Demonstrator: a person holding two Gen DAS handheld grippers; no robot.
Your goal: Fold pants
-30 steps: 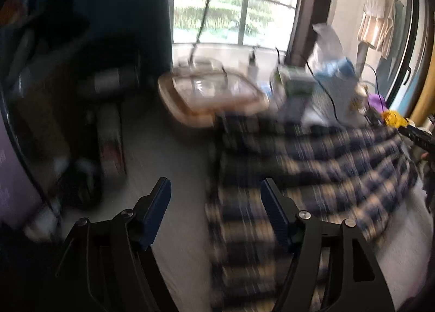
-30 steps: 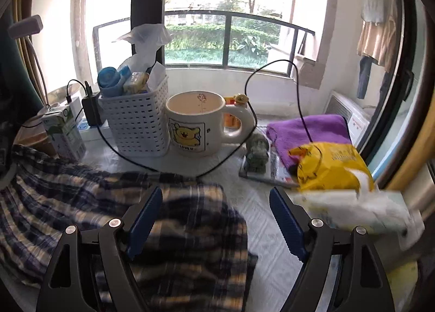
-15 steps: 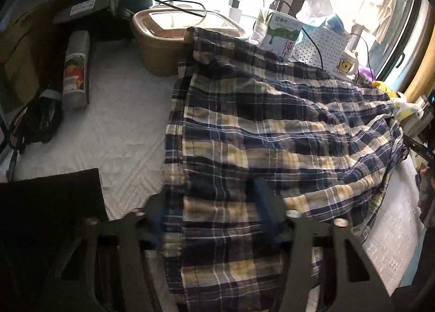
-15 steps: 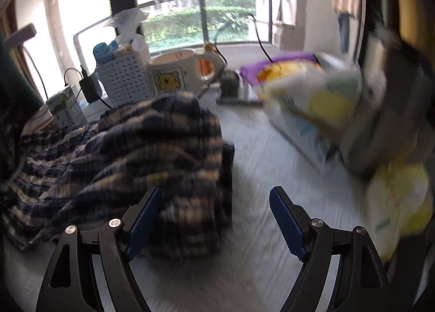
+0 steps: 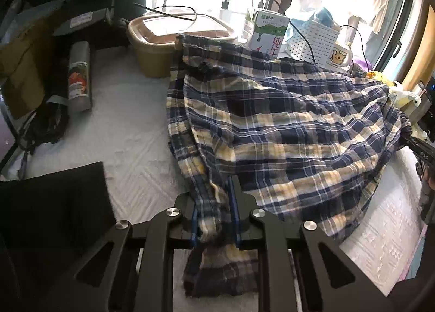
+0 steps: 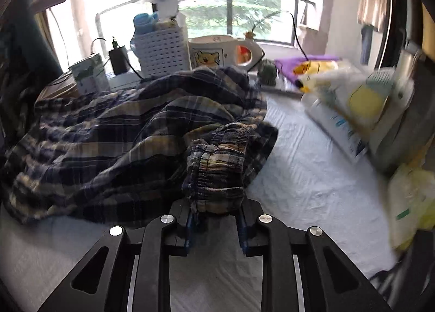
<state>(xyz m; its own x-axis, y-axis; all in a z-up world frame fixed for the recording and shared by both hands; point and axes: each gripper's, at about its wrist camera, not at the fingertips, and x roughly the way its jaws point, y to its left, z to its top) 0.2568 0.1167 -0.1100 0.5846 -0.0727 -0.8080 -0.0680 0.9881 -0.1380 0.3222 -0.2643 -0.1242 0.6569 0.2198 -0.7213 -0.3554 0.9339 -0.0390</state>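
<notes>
Your left gripper (image 5: 214, 219) had its jaws clamped on a bunched hem edge of the plaid pants (image 5: 285, 127), fabric hanging below the fingers. Your right gripper (image 6: 216, 226) had its jaws pinched on the gathered elastic waistband (image 6: 217, 165). The pants lay spread and rumpled across the white quilted surface (image 5: 130, 132), their far edge against the brown lidded container (image 5: 163, 37) and milk carton (image 5: 269, 31).

Left wrist view sat low over the white padded surface (image 5: 130, 132), looking along its fingers toward the window edge, the pants (image 5: 285, 127) close beneath. Right wrist view faced the same window edge, equally near. Both caught the white basket (image 5: 312, 40) (image 6: 163, 51) and milk carton (image 5: 269, 31) (image 6: 88, 75).
</notes>
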